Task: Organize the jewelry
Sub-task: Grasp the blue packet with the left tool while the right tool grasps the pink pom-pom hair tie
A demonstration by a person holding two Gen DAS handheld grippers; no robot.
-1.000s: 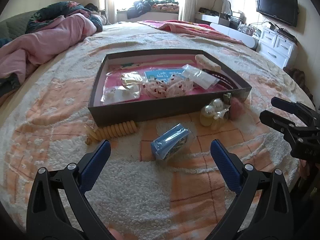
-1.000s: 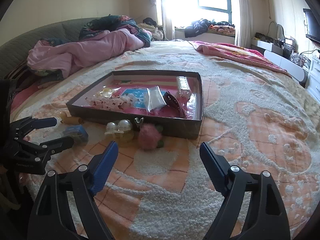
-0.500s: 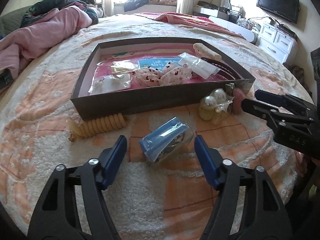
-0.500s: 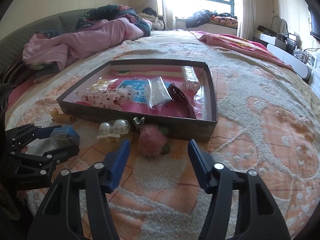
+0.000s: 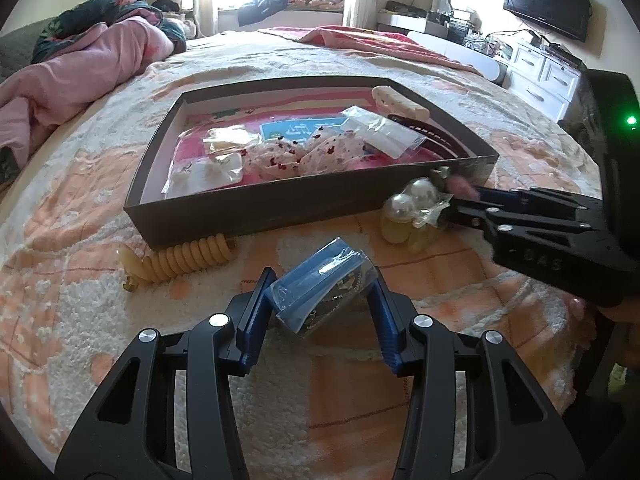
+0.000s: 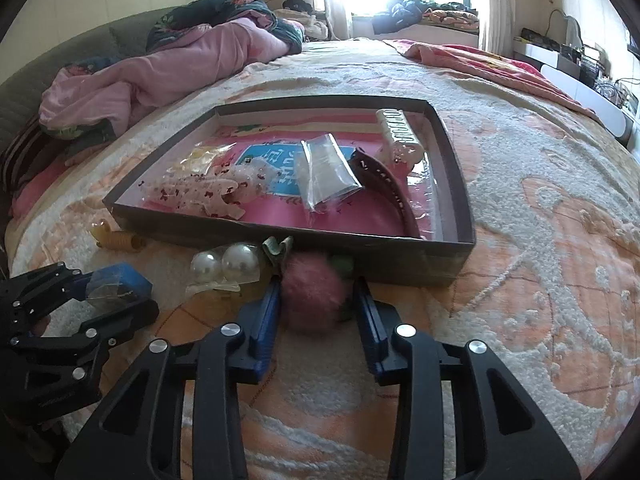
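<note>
Both my jaws closing, one item between each pair, in front of the box

Left of the box's (image 5: 256, 208) near wall centre, my left gripper (image 5: 322, 294) closes round the blue packet (image 5: 320, 288), long axis slanting up to the right, pads just at its edges. Right of it, at the box's near right corner, my right gripper (image 6: 316, 300) closes on the pink pompom (image 6: 314, 294), dead ahead and round, not yet squashed. Only "DAS" on the gripper body reads; the blue card's print inside the box is illegible
</note>
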